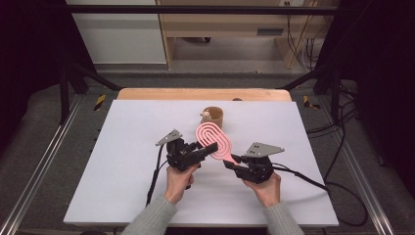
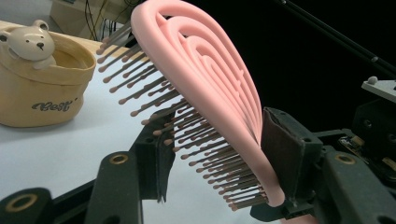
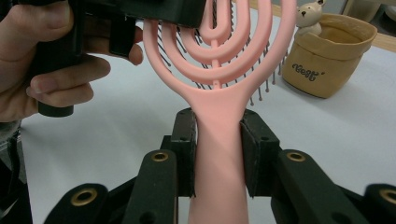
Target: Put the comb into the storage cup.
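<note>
High view, frame centre: pink hairbrush point(image 1: 215, 139); handle clamped by right hand-held gripper point(image 1: 235, 164); left hand-held gripper point(image 1: 208, 148) pinching head. Advice: grip pad-to-frame, sparing bristles.

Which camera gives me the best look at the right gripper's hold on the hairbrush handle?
The right gripper view: both pads of the right gripper press the pink hairbrush handle, close up. The high view shows that grip small and far off. The left gripper view shows the brush's head and bristles instead.

tan fabric cup point(image 1: 214, 115) with a little bear figure point(image 2: 31, 41), perhaps ceramic, on the white table point(image 1: 122, 147)
</note>
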The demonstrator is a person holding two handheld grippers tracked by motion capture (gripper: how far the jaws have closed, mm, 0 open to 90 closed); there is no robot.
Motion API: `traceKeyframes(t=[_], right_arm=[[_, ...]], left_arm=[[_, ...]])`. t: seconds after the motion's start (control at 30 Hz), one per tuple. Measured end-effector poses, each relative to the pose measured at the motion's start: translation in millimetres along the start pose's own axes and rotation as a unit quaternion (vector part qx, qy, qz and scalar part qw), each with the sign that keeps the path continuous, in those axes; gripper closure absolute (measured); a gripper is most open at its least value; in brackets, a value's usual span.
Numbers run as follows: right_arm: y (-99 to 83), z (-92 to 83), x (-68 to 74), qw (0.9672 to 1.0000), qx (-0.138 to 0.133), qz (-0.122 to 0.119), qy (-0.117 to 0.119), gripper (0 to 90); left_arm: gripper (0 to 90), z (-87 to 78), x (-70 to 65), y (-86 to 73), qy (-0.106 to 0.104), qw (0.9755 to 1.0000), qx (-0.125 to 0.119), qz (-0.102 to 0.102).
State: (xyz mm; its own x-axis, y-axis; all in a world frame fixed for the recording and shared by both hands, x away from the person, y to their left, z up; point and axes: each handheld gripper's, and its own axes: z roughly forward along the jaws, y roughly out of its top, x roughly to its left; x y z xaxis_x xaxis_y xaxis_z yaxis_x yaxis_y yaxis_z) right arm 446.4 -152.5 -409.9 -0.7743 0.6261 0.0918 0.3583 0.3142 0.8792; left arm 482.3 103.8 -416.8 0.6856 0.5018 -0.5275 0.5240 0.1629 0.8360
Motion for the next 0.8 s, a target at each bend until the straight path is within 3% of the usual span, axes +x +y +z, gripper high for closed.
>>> traceKeyframes(t=[0.47,0.8], right_arm=[[-0.9,1.4,0.3,1.0,-0.003,-0.001,-0.001,69.9],[-1.4,2.4,0.8,1.0,-0.004,-0.002,0.002,70.4]], left_arm=[[50.2,0.0,0.0,0.0,-0.003,0.9996,-0.006,-0.028],[55.7,-1.6,-3.7,-0.5,-0.013,0.9993,-0.022,-0.027]])
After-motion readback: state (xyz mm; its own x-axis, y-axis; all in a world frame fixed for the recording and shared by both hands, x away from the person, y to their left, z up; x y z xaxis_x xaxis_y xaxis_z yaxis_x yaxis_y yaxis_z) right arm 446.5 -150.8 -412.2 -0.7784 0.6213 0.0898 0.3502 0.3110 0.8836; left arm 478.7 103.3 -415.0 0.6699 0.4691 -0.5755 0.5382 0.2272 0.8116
